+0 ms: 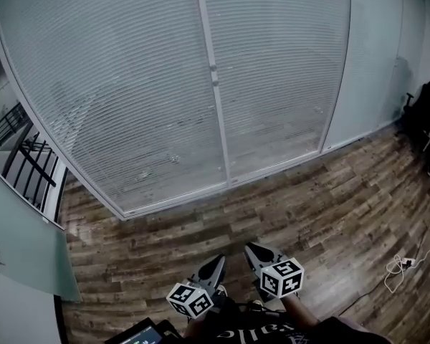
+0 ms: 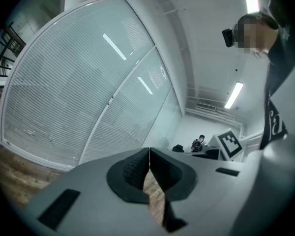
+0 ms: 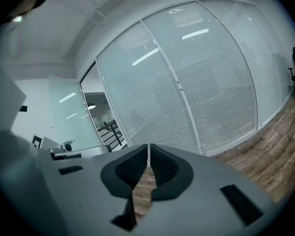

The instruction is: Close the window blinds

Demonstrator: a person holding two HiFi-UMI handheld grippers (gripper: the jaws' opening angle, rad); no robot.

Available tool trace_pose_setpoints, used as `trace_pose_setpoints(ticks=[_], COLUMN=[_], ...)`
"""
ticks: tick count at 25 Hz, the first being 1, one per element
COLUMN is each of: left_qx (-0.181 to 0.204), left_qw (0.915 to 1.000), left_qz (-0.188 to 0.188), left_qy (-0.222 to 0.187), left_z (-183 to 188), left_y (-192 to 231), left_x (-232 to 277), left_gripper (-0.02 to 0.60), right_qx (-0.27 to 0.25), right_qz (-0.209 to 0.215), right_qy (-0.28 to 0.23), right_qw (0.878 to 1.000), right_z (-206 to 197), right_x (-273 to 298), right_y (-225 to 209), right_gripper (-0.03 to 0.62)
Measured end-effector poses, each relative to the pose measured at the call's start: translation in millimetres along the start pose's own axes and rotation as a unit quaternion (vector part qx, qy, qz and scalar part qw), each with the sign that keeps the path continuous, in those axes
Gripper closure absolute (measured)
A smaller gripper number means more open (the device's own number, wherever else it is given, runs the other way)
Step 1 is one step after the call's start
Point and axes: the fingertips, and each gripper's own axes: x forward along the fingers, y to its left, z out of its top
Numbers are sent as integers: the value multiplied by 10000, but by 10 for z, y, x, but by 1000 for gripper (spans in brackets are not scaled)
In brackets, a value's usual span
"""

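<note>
White slatted window blinds (image 1: 129,99) hang behind two glass panels split by a white vertical frame (image 1: 213,84); the slats look turned flat and block the view through. The blinds also fill the left gripper view (image 2: 73,82) and the right gripper view (image 3: 206,77). My left gripper (image 1: 219,260) and right gripper (image 1: 249,248) sit low at the frame's bottom, close to my body and well back from the glass. Both have their tips together with nothing between them, as seen at the left gripper (image 2: 149,150) and the right gripper (image 3: 148,146).
Wood plank floor (image 1: 287,213) runs between me and the glass. A black railing (image 1: 29,160) stands at the left beyond a glass door (image 1: 14,264). A dark office chair (image 1: 424,110) and cables (image 1: 405,264) are on the right. A seated person (image 2: 200,142) is far off.
</note>
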Motion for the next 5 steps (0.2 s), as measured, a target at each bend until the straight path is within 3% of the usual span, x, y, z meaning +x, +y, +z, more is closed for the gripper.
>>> trace_pose_setpoints(ticks=[5], left_qx=[11], left_qw=[10000], left_qz=[35], left_qy=[-1], left_z=[-190], left_y=[-214], left_x=[38], left_gripper=[575], right_qx=[-23], right_qz=[47], right_qy=[84], right_qw=[10000], right_z=[-171], right_x=[-274], right_y=[-113], right_gripper=[562])
